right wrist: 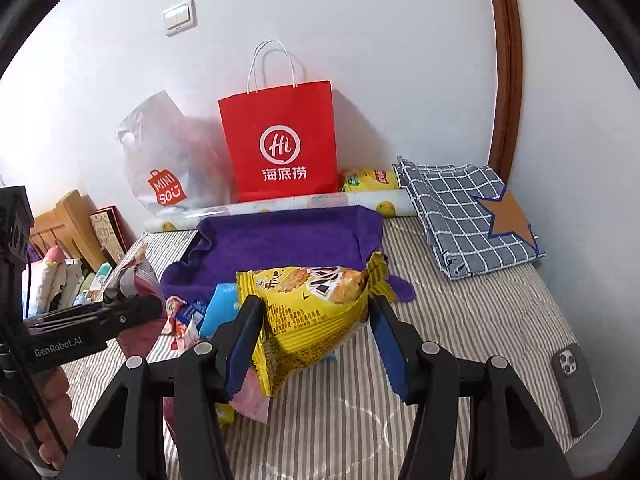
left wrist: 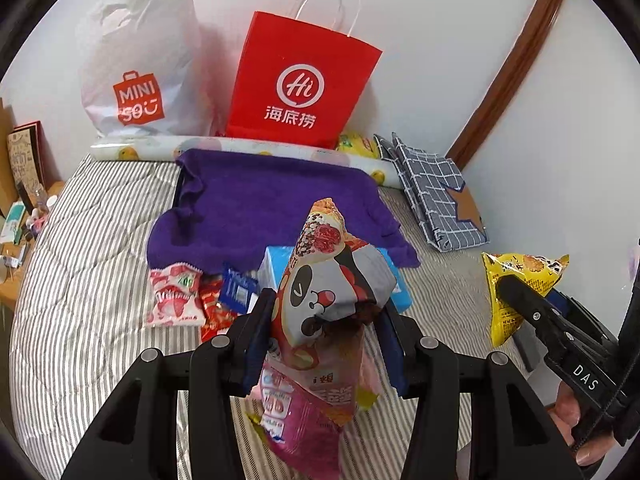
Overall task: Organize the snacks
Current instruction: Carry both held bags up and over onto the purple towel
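**Two snack bags held above the striped bed**

The panda-print snack bag (left wrist: 332, 280) sits pinched between the narrowly parted fingers of the left gripper (left wrist: 324, 320), above the striped bedding (left wrist: 80, 280). The yellow cracker bag (right wrist: 312, 304) is clamped the same way in the right gripper (right wrist: 312, 332). Both look light, puffy and crinkly; I judge the film slippery and the contents crushable, so a hold across the flat mid-body or a sealed edge suits better than a hard squeeze.

The left wrist view alone shows the loose packets (left wrist: 188, 300) beside the purple towel (left wrist: 272, 200) and a pink packet (left wrist: 296, 420) under the jaws. The right wrist view alone shows a phone (right wrist: 576, 388) and a wall switch (right wrist: 180, 18). Both show the red Haidilao paper bag (right wrist: 280, 144).
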A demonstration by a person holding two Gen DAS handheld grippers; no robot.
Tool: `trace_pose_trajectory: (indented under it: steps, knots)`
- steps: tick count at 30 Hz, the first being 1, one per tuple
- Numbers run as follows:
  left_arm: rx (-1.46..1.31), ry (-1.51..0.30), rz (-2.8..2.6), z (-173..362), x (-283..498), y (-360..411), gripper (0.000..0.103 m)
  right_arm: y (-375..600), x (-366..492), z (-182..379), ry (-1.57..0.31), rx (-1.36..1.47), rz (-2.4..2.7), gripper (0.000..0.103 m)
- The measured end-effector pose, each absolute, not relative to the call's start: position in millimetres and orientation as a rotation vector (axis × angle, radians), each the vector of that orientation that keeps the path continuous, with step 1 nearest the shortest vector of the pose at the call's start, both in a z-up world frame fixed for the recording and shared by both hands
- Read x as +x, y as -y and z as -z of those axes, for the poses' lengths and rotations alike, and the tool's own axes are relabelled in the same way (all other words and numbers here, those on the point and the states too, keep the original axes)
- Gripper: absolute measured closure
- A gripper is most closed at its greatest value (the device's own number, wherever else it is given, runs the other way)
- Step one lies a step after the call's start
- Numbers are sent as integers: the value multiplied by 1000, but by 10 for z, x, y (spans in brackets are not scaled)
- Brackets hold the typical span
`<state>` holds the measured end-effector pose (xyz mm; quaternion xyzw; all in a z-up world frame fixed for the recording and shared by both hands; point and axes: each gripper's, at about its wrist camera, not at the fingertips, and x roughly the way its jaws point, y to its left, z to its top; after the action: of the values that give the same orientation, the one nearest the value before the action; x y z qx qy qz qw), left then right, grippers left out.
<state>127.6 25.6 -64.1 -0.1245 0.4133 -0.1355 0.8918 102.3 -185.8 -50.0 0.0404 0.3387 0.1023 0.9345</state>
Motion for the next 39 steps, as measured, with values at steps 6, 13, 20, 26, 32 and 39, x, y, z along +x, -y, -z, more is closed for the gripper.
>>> trace_pose_trajectory:
  steps: [6,13,20,26,32,39]
  knots:
    - [-254,-858,280,585,1456,-215,54,1861,1208,446,-692,76,-202,50]
    - [-234,-849,284,505,1697,-161,54,1848,1476,408,-691,69,-203,50]
    - [-221,-847,283,459,1948,-156,54,1794,1735,401,-688,62,-214,50]
    - [-215,-845,284,448,2171,-164,54,1719,1949,423,-689,52,-227,51]
    - [-202,-854,274,471,2424,-211,54,1671,2229,503,-707,52,-228,51]
    - [-188,-871,254,553,2716,-325,54,1626,2593,638,-731,59,-219,51]
